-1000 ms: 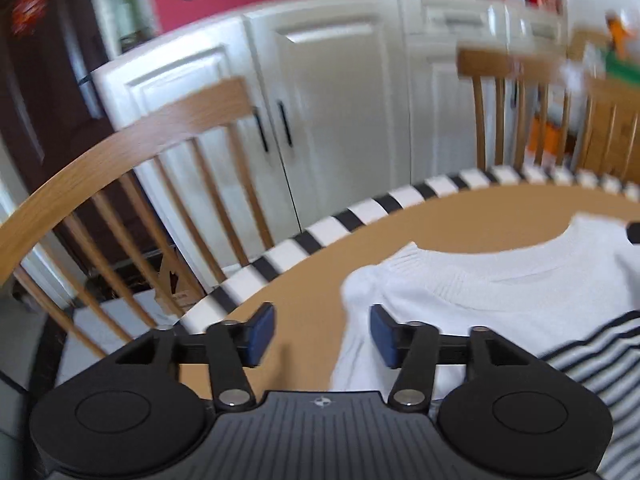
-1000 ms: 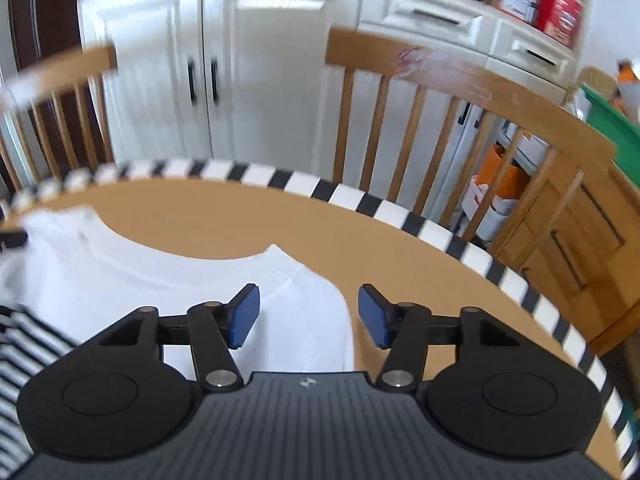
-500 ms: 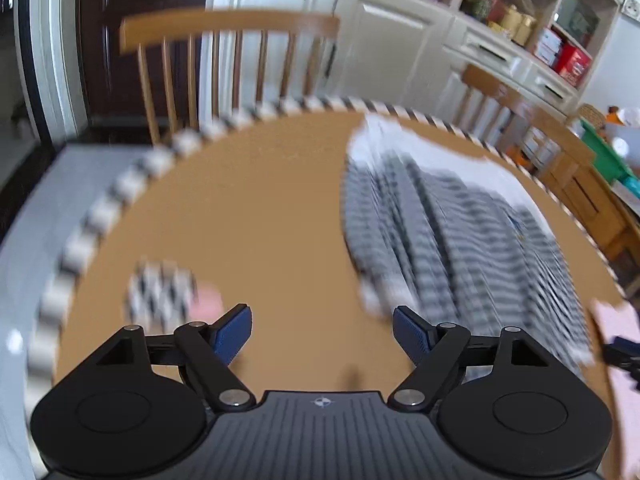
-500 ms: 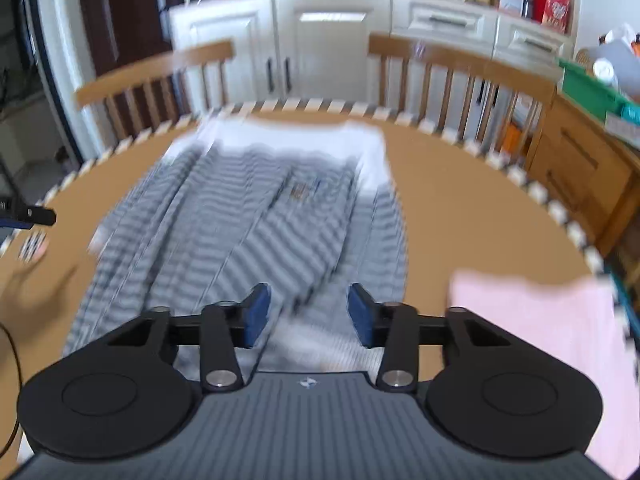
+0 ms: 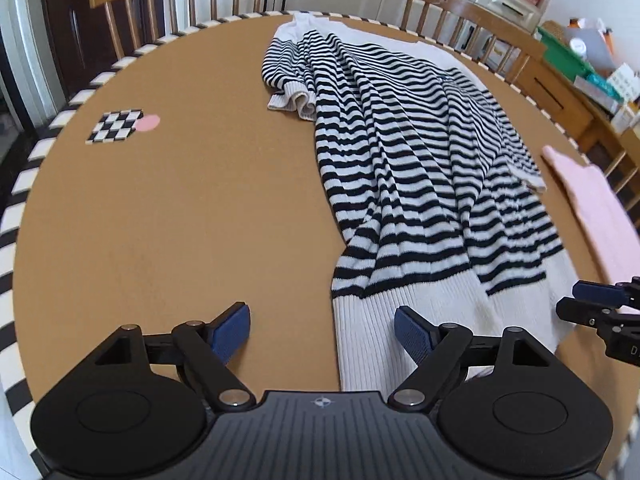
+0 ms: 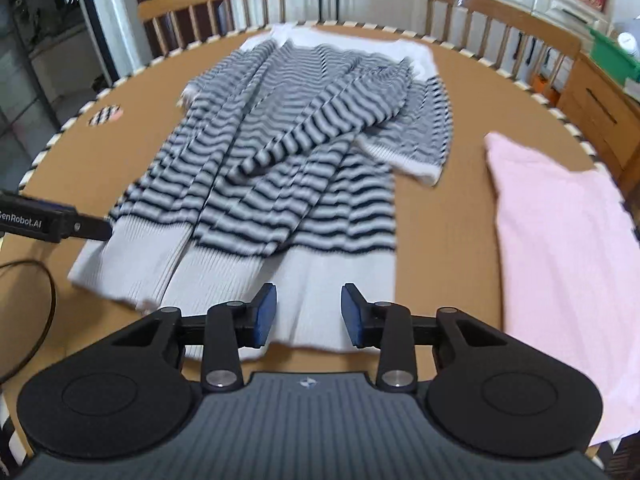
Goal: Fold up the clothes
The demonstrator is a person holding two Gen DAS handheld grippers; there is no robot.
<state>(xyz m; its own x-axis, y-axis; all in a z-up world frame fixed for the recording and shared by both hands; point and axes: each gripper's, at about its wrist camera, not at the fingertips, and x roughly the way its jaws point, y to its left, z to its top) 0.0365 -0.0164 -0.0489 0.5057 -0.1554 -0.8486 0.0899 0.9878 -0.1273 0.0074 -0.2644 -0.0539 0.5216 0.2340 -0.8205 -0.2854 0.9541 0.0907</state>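
Status: the striped sweater lies lengthwise on the round table, white collar end at the far edge, white ribbed hem at the near edge, just in front of me. Both sleeves are already laid in over the body: one crosses the chest diagonally, the other is bunched with its cuff toward the table's left side. So I judge the sleeve folds done, roughly. The body is rucked into long ridges, not flat.

Left to do, by my read: the lengthwise fold(s), hem up to the collar, then tidy. No hem lift has started; the hem lies on the table.

My left gripper is spread wide and holds nothing. It sits low at the near edge, straddling the hem's left corner: one pad over bare table, the other over the rib.

My right gripper is parted about half as wide and is also empty. It sits over the middle-right of the hem, near its edge. I can't tell if the pads touch the fabric.

A pink garment lies flat at the right edge of the table, well apart from the sweater, apparently unfolded, so it probably comes next. A checkered marker sits near the left edge.
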